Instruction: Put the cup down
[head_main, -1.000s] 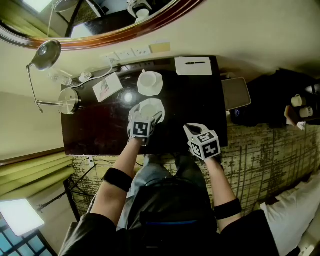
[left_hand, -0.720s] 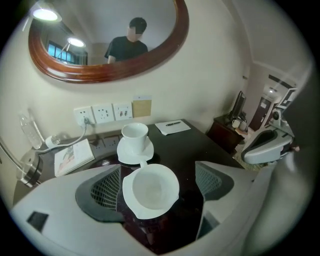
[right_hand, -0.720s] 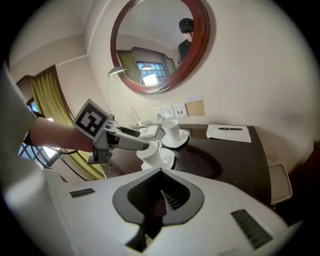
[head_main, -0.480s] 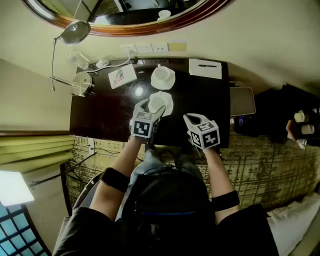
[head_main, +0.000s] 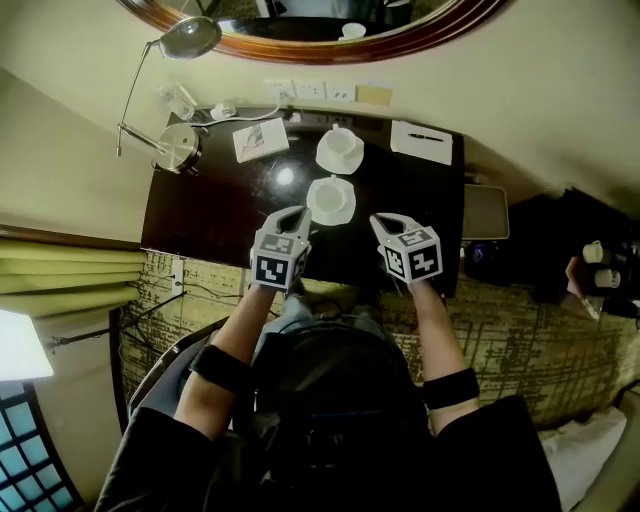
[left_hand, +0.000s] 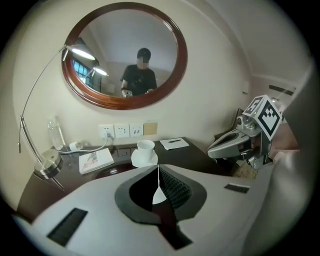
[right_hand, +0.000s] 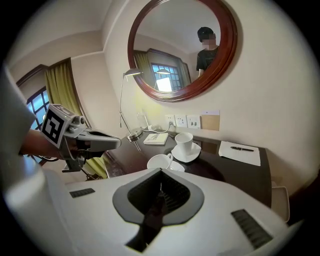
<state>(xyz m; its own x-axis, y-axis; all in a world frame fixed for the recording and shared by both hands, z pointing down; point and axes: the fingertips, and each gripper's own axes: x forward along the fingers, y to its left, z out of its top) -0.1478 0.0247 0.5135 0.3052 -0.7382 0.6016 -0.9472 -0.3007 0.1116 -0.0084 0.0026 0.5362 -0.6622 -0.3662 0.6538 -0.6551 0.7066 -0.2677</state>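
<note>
Two white cups stand on saucers on the dark desk (head_main: 210, 215). The nearer cup (head_main: 331, 200) stands free, and the farther cup (head_main: 340, 148) is behind it. My left gripper (head_main: 295, 213) hangs just left of and in front of the nearer cup, apart from it. Its jaws have just been closing and now meet with nothing between them. My right gripper (head_main: 384, 222) is shut and empty to the right of that cup. In the right gripper view the nearer cup (right_hand: 160, 162) and the farther cup (right_hand: 184, 142) show above my jaws. The left gripper view has the farther cup (left_hand: 145, 148) beyond the closed tips.
A desk lamp (head_main: 178, 145), a clear bottle (head_main: 176, 100) and a booklet (head_main: 260, 140) sit at the back left. A notepad with a pen (head_main: 421, 140) lies at the back right. Wall sockets (head_main: 312, 92) and a round mirror (head_main: 320, 25) are behind the desk.
The left gripper was around the nearer cup a second ago. It has let go, drawn back toward the desk's front edge, and its jaws have shut. The right gripper drew back slightly.
</note>
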